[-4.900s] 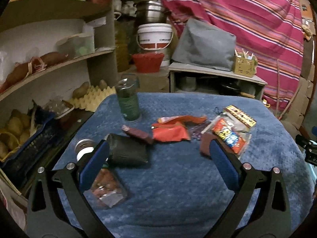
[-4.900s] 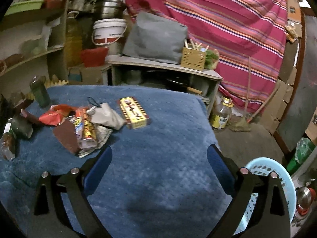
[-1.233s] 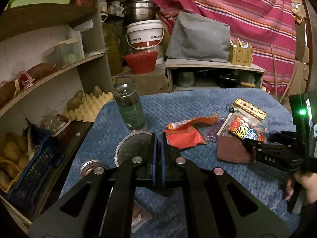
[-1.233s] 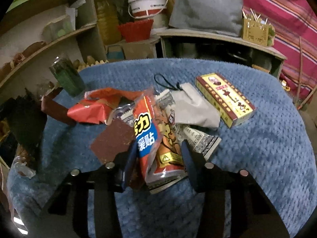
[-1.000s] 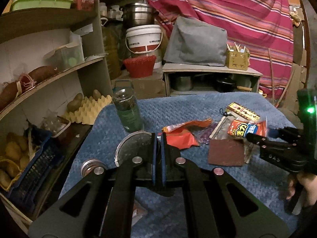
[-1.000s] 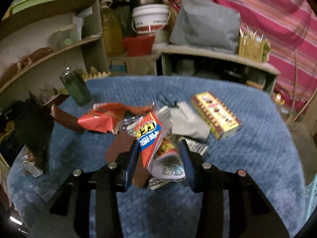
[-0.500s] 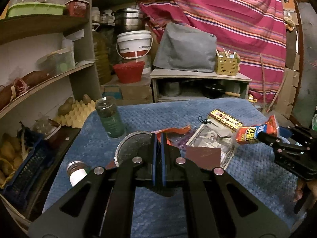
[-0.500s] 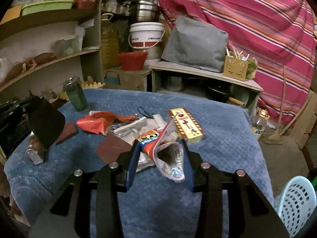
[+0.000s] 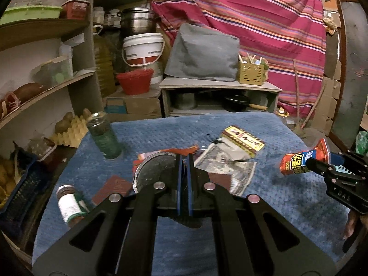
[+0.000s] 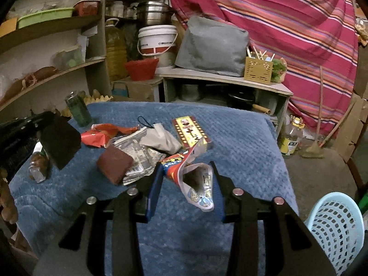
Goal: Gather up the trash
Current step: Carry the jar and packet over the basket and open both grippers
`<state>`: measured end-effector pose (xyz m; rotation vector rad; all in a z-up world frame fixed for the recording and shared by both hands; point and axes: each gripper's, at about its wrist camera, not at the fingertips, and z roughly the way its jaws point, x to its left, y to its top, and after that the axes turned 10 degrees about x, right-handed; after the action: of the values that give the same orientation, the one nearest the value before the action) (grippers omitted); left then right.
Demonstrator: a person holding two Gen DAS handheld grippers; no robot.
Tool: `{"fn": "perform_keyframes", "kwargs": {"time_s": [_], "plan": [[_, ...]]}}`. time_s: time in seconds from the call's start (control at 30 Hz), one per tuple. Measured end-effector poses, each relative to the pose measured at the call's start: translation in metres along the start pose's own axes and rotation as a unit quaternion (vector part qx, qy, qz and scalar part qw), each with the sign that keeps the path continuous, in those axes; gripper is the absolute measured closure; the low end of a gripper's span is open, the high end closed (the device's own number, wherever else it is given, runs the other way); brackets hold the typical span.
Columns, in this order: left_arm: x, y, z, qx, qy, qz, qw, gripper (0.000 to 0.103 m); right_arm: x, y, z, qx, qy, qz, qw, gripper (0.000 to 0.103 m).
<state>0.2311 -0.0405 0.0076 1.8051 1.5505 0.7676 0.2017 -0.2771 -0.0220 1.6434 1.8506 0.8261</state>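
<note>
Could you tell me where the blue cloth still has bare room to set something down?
Free: the near strip of the blue cloth and its right side beyond the yellow box. Crowded: the left-centre wrapper pile and the green jar corner.

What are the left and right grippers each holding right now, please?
Left gripper: shut on a black pouch.
Right gripper: shut on an open red-and-blue snack wrapper, lifted above the blue table cover.

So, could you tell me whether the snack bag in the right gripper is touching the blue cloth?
Apart. In the left wrist view the snack bag hangs from the right gripper with bare blue cloth showing clearly beneath it.
</note>
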Motion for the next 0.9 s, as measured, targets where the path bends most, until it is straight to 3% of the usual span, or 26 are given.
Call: {"fn": "perform_keyframes", "kwargs": {"time_s": [0.2,0.47,0.7,0.9], "plan": [[-0.045,0.003,0.003,0.0,-0.024,0.023,0.9994,0.1,-0.028,-0.004,-0.021,-0.014,-0.018,0.018,1.0,0.064],[-0.117,0.01,0.004,-0.006,-0.08,0.053,0.9954,0.1,-0.104,-0.028,-0.059,-0.017,-0.083,0.058,0.995,0.064],[-0.207,0.015,0.0,-0.013,-0.131,0.099,0.9863,0.1,-0.192,-0.058,-0.097,-0.019,-0.138,0.126,0.982,0.066],[-0.278,0.008,0.004,-0.002,-0.184,0.118,0.9758,0.1,-0.242,-0.081,-0.111,-0.008,-0.173,0.166,0.971,0.066]]}}
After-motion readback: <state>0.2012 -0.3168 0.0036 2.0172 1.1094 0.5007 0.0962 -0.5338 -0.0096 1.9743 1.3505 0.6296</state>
